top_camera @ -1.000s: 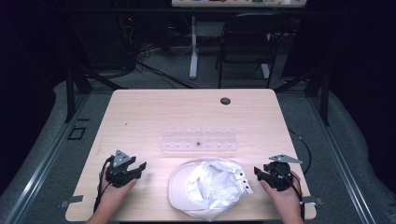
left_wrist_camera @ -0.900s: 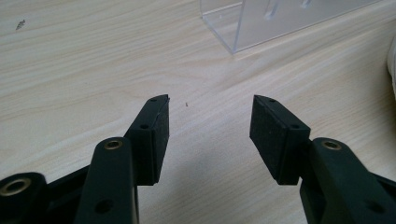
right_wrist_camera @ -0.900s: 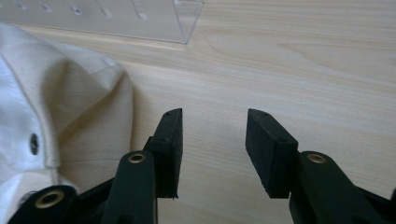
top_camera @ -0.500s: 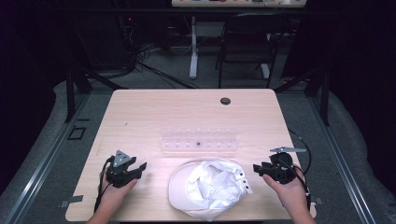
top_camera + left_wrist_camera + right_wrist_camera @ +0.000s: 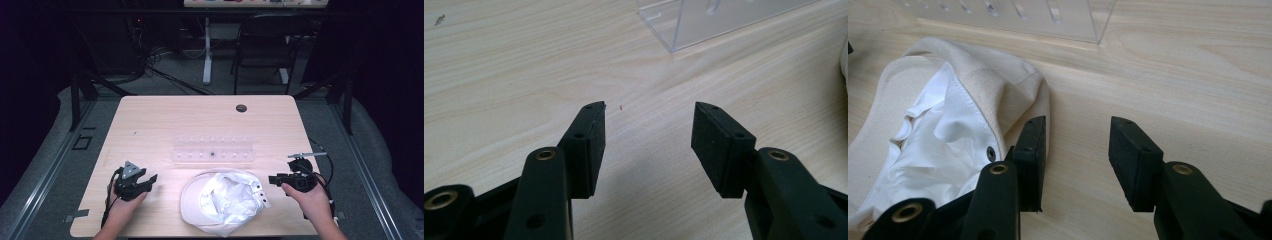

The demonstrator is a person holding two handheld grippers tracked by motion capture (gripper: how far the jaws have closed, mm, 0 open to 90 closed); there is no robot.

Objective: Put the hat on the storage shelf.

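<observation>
Movement first, in the high view: the right gripper (image 5: 280, 178) has lifted slightly beside the cap (image 5: 225, 200), and its jaws have just been closing a little with nothing between them, so I judge a grasp on the cap is being prepared. The left gripper (image 5: 150, 179) rests left of the cap, apart. In the left gripper view, jaws stand wide over bare table (image 5: 499, 75). In the right gripper view, jaws gape, one pad beside the cap's edge (image 5: 1040, 100).
</observation>
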